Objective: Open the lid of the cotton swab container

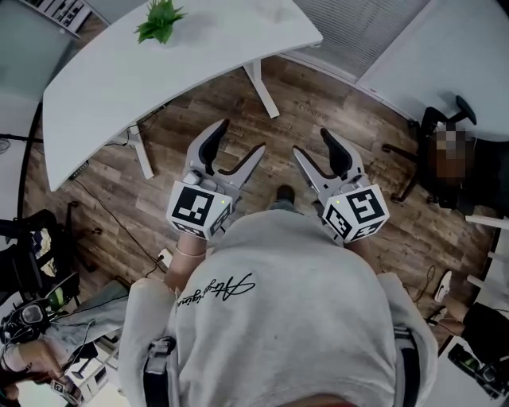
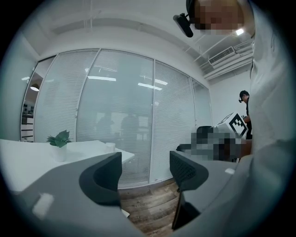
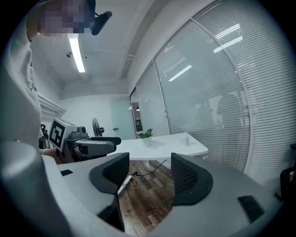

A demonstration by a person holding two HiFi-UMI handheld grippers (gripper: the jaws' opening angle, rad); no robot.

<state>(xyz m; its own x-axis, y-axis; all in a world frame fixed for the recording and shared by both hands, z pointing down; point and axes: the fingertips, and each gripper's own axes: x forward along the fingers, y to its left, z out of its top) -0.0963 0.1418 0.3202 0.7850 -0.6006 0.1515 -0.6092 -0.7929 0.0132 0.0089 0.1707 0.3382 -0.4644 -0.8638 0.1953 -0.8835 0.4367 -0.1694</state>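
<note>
A person in a grey sweatshirt, seen from above, holds two claws side by side in front of the chest. Both point nearly level over the wooden floor.

The left claw is spread wide, with only floor and a glass wall with blinds showing between its dark pads. The right claw is spread equally wide and also has nothing between its jaws.

Ahead stands a white table, well apart from both claws, with a small green plant on it. A small white container sits on the same table, away from the plant and near the table's end. It is too small to tell whether it is the cotton swab container.

To the right are a black office chair and another white table.
</note>
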